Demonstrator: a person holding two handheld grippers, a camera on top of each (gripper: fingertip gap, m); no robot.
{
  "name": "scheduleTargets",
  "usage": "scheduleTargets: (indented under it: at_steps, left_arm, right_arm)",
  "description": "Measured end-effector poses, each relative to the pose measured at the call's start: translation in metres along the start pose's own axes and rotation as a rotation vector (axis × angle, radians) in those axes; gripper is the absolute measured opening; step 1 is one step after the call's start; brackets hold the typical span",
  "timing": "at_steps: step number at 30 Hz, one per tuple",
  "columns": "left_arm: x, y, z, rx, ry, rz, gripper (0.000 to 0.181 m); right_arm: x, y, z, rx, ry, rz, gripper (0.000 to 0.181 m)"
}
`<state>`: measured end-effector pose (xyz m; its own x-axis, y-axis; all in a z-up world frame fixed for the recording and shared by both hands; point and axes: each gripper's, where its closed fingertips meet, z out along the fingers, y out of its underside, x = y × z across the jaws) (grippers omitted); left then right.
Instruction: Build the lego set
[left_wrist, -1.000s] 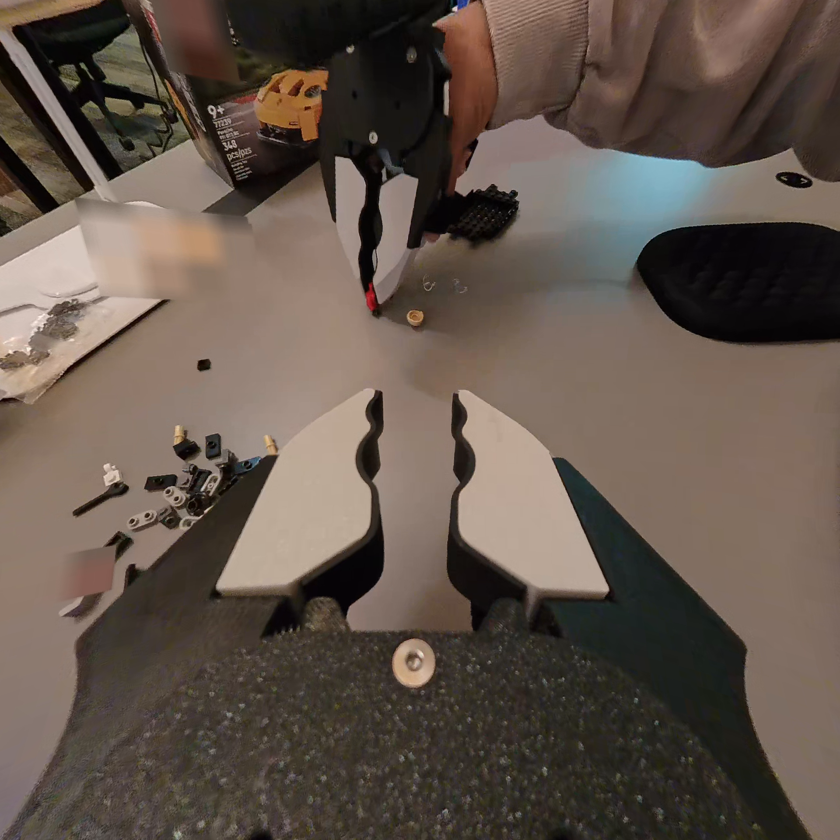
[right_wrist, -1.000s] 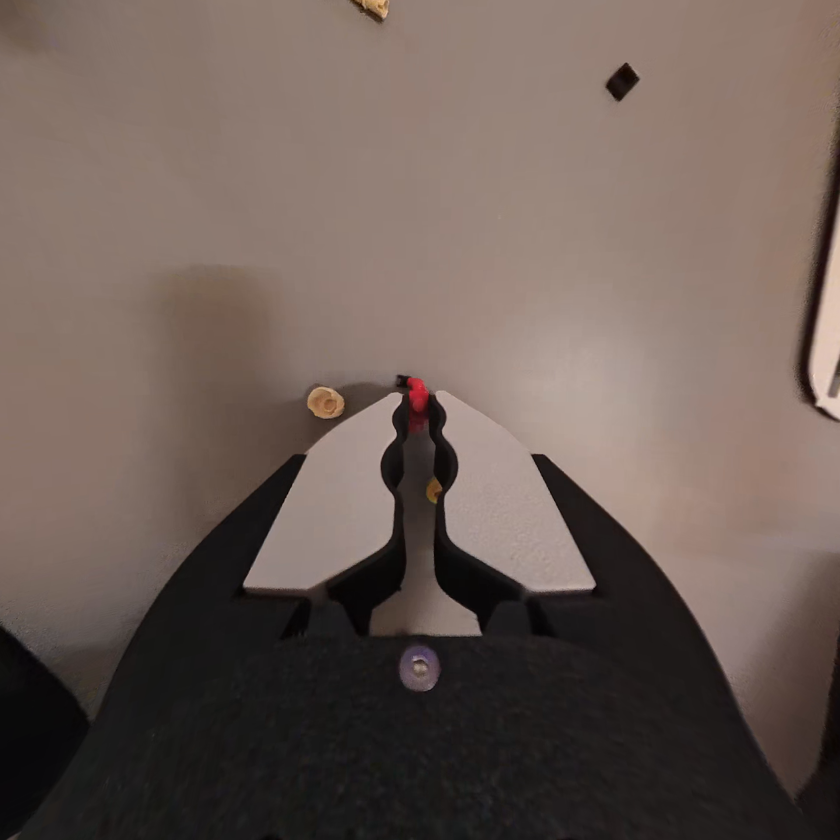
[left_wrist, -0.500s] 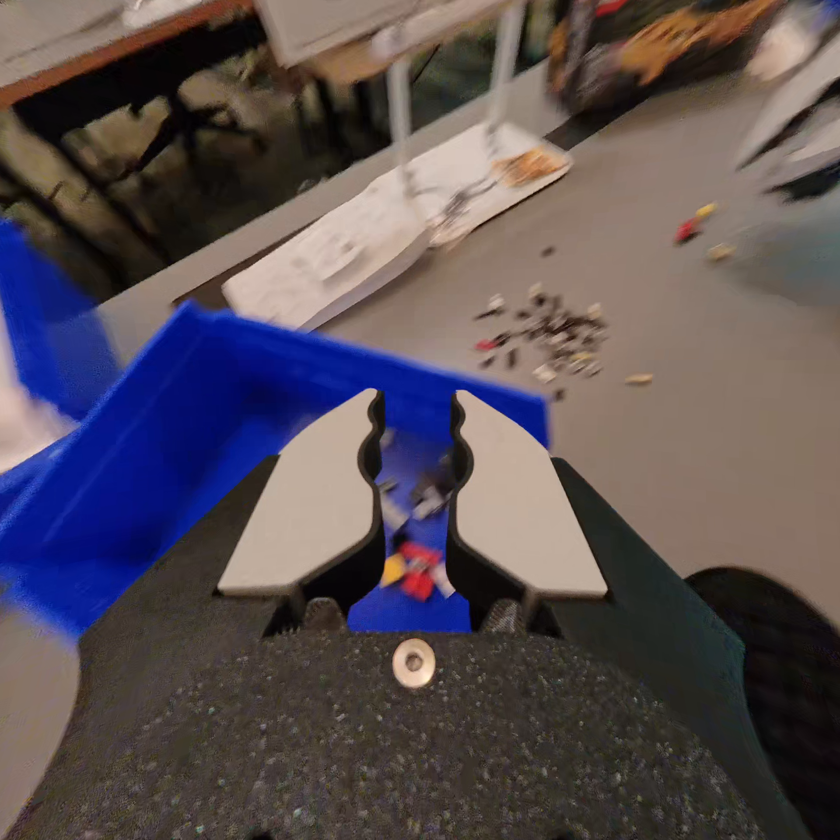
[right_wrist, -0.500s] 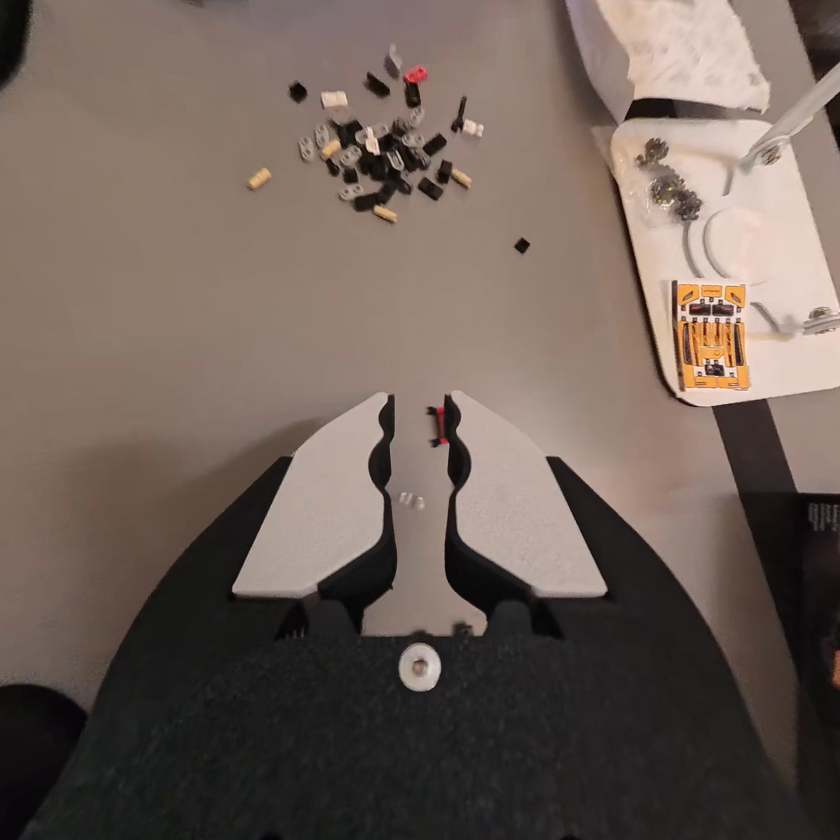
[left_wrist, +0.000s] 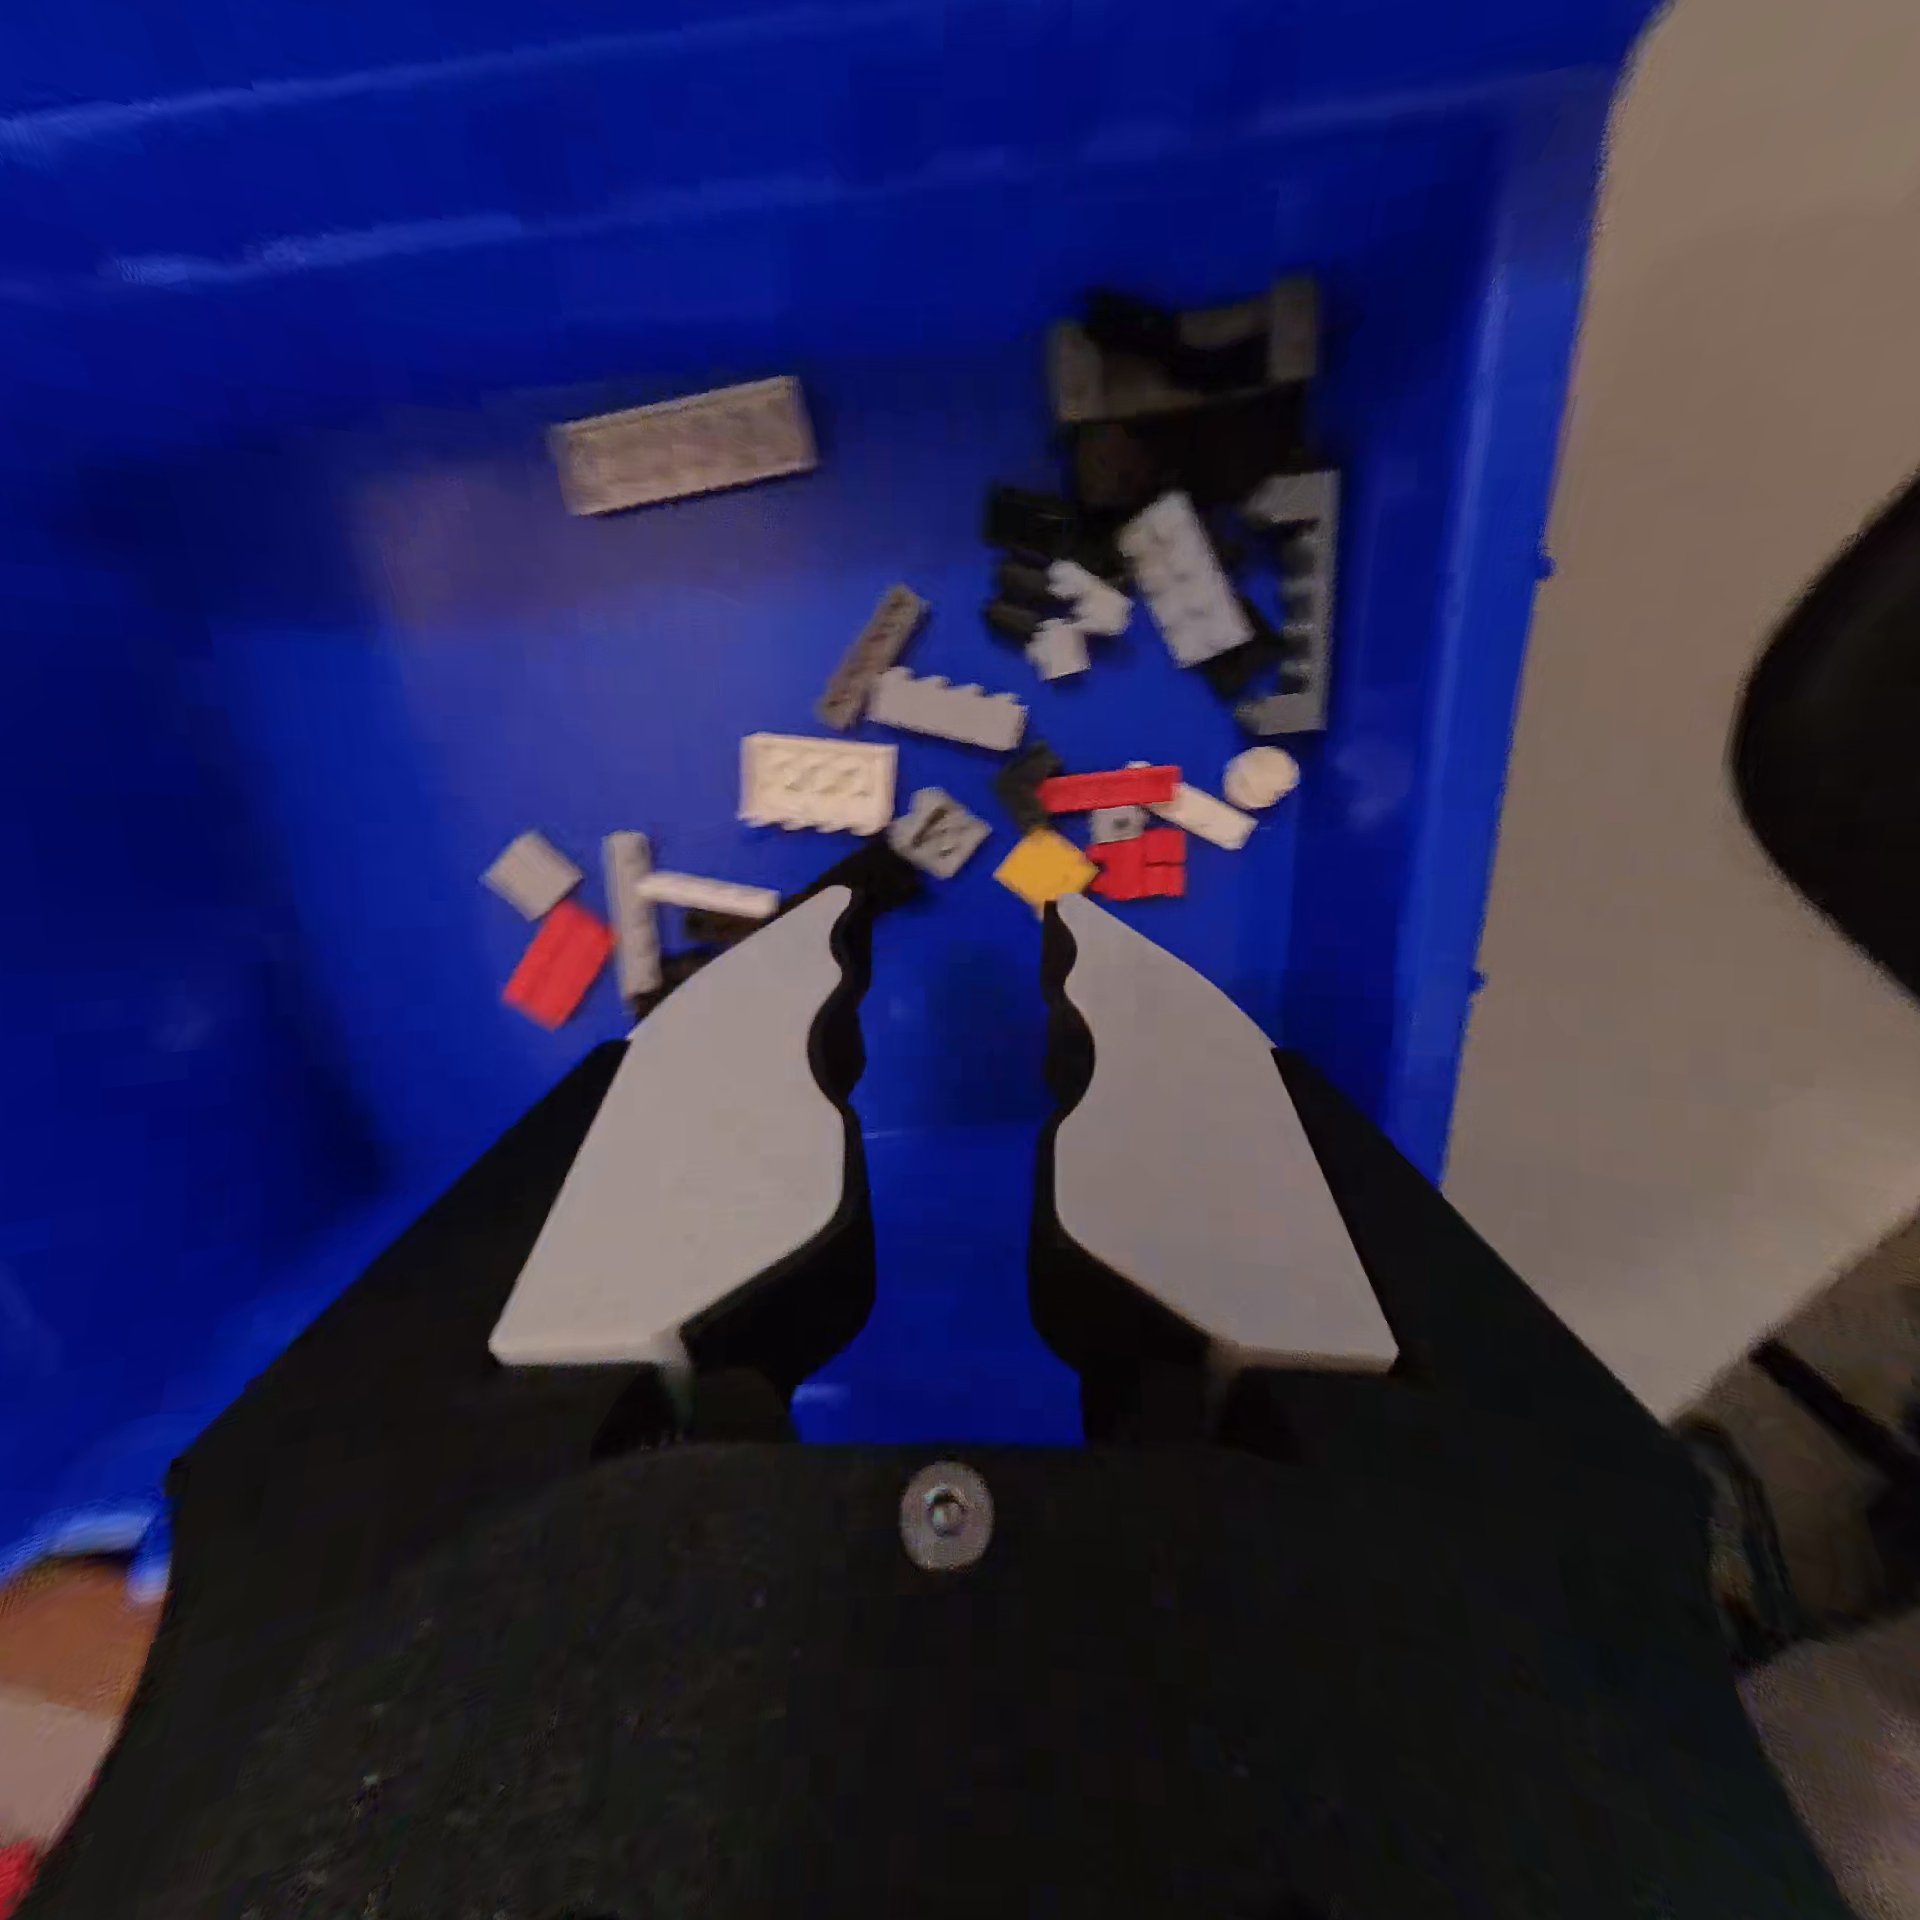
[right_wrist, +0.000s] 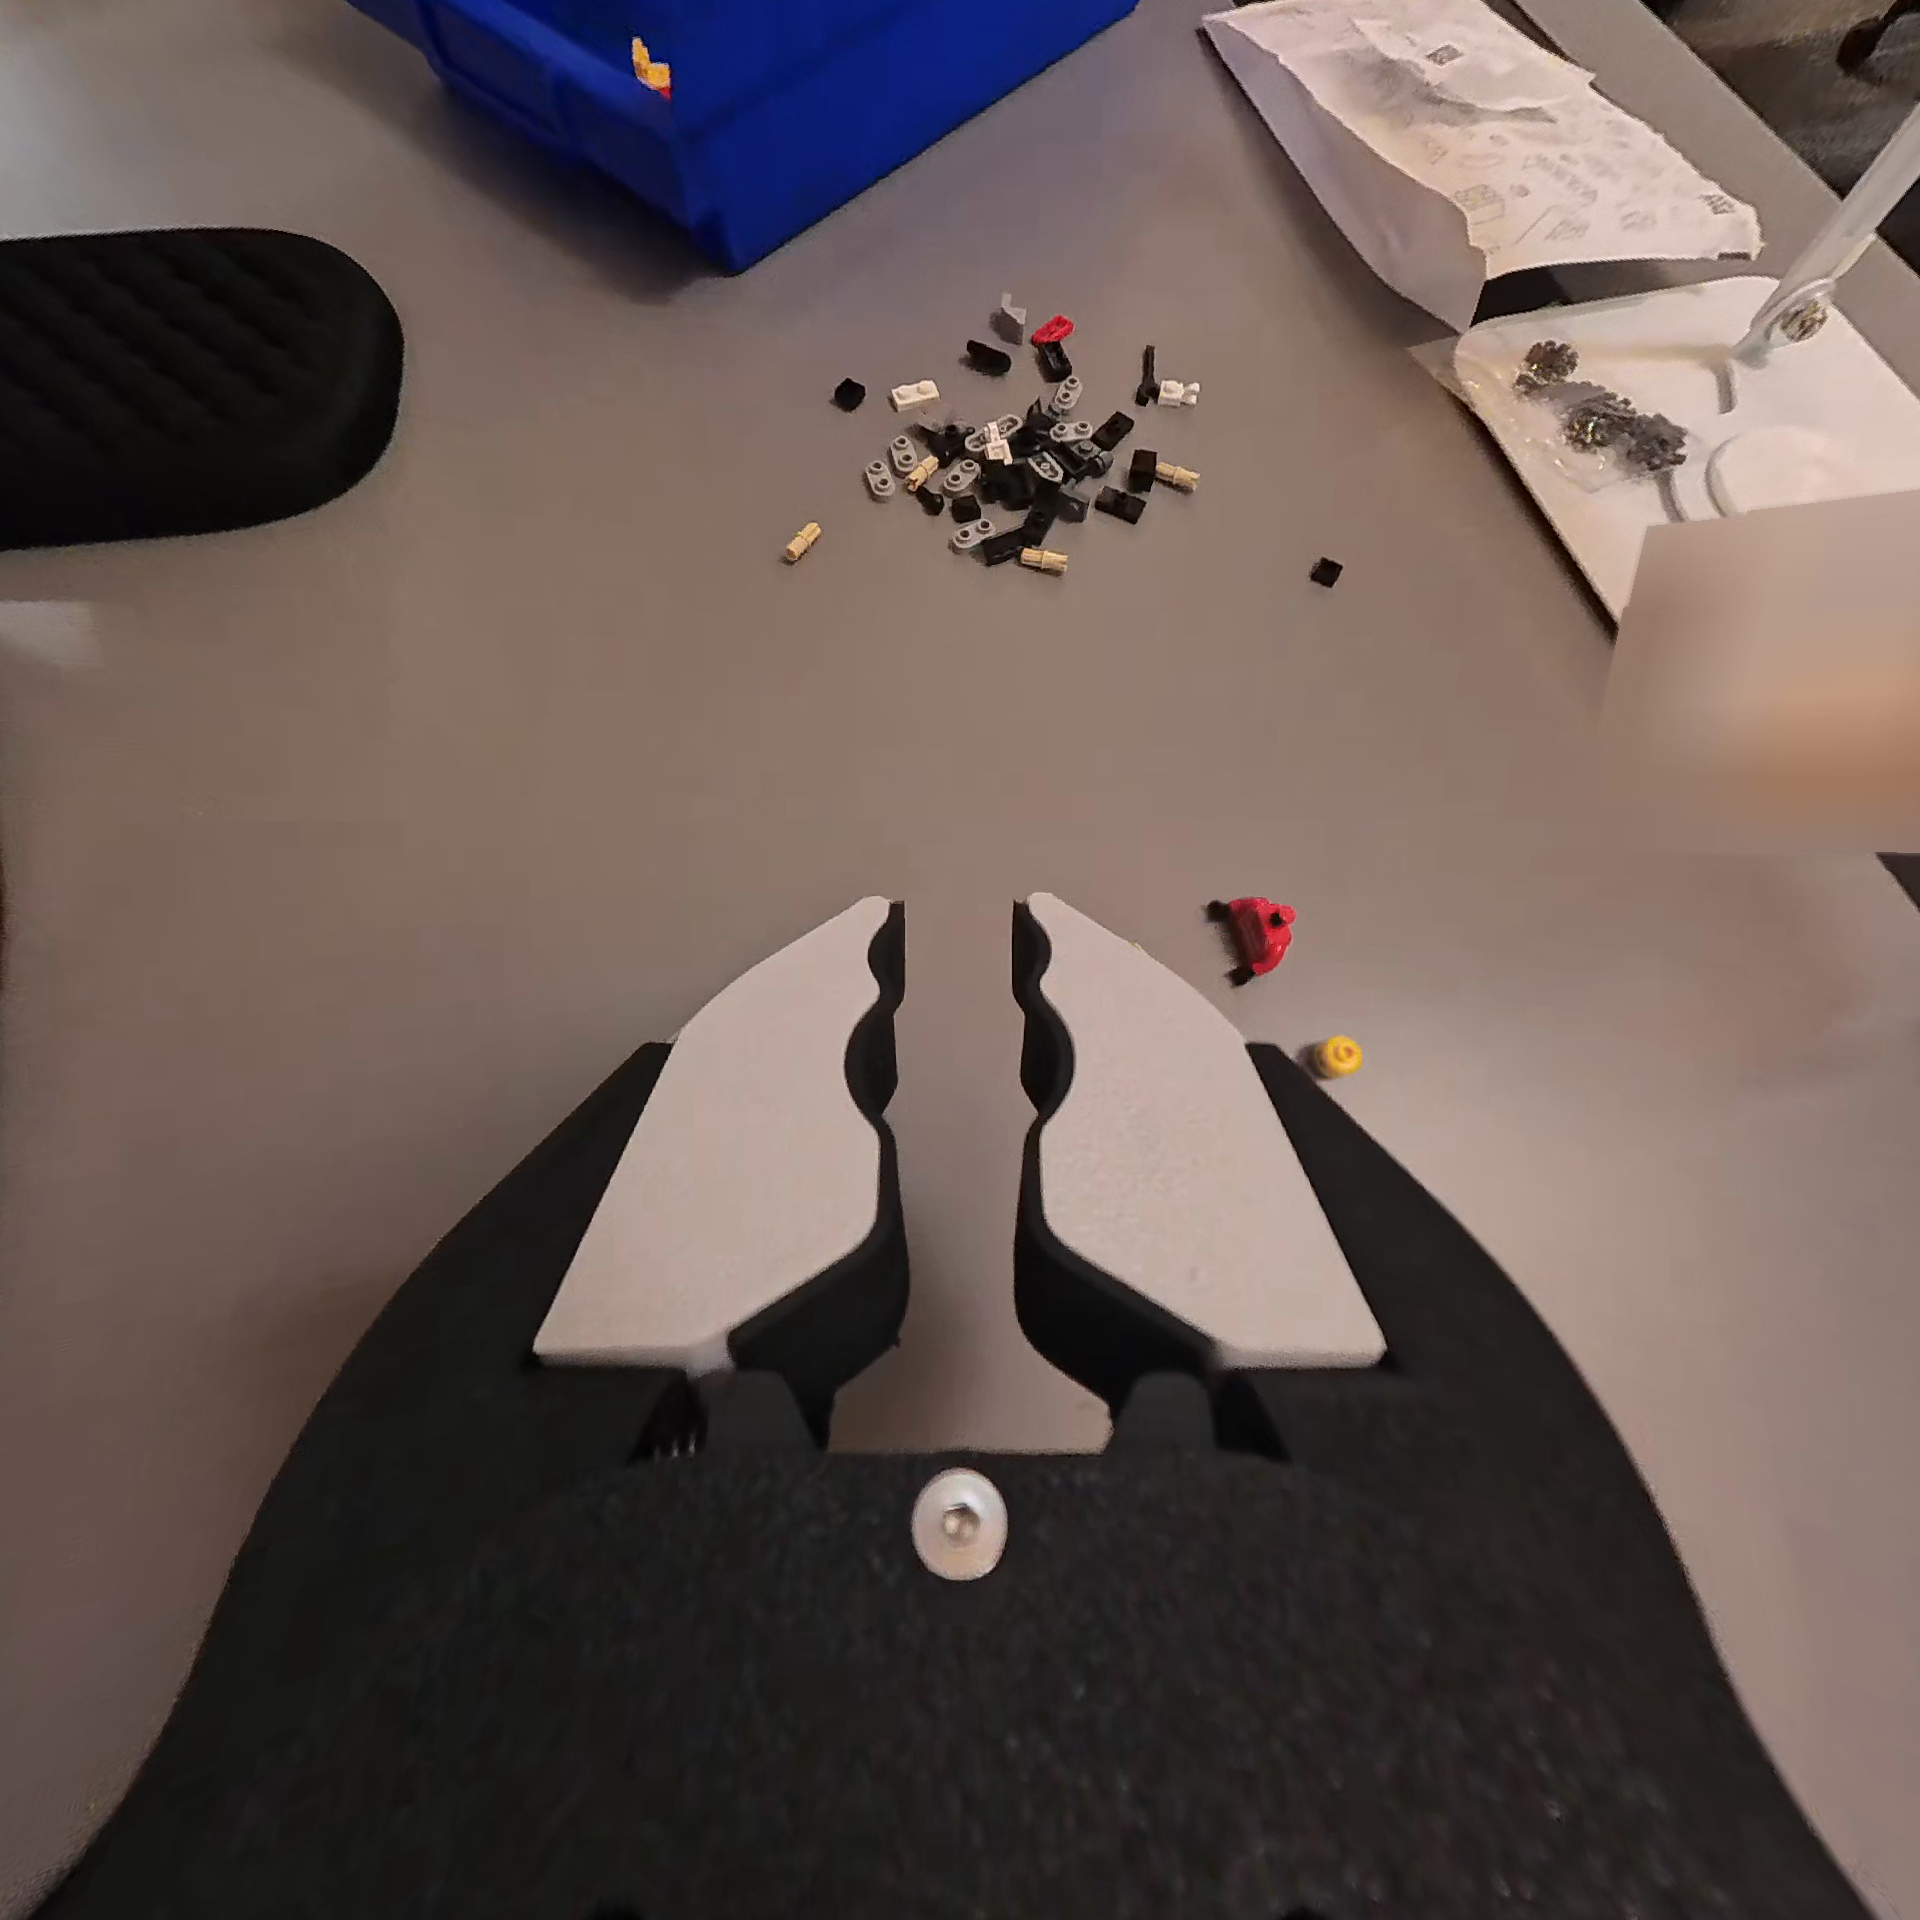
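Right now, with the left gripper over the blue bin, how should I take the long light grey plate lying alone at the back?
Grip the long light grey plate across its short width, coming straight down with the open left gripper. It lies flat and alone on the blue bin floor, both long edges free. The picture is blurred, so finer detail is unclear.

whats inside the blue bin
Loose lego pieces lie on the floor of the blue bin: grey plates, red bricks, a yellow tile, black parts. The left tool hides pieces beneath it.
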<state>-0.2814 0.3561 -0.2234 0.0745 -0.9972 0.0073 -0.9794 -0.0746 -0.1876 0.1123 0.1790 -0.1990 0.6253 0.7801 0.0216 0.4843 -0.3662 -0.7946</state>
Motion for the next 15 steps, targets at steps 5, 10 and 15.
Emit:
scheduleTargets:
  at_steps: [5,10,15]
  left_arm:
    - [0.062,-0.015,0.023,-0.058,0.218,0.133,0.028]
    - [0.074,-0.014,0.015,-0.055,0.124,0.141,0.038]
    - [0.098,-0.016,0.0,0.016,0.181,0.075,0.046]
  right_arm:
    - [-0.003,0.005,-0.007,0.005,0.019,0.028,0.018]
    - [-0.003,0.008,-0.012,0.014,0.036,0.047,0.018]
    - [-0.004,0.005,-0.008,0.036,0.028,0.051,0.017]
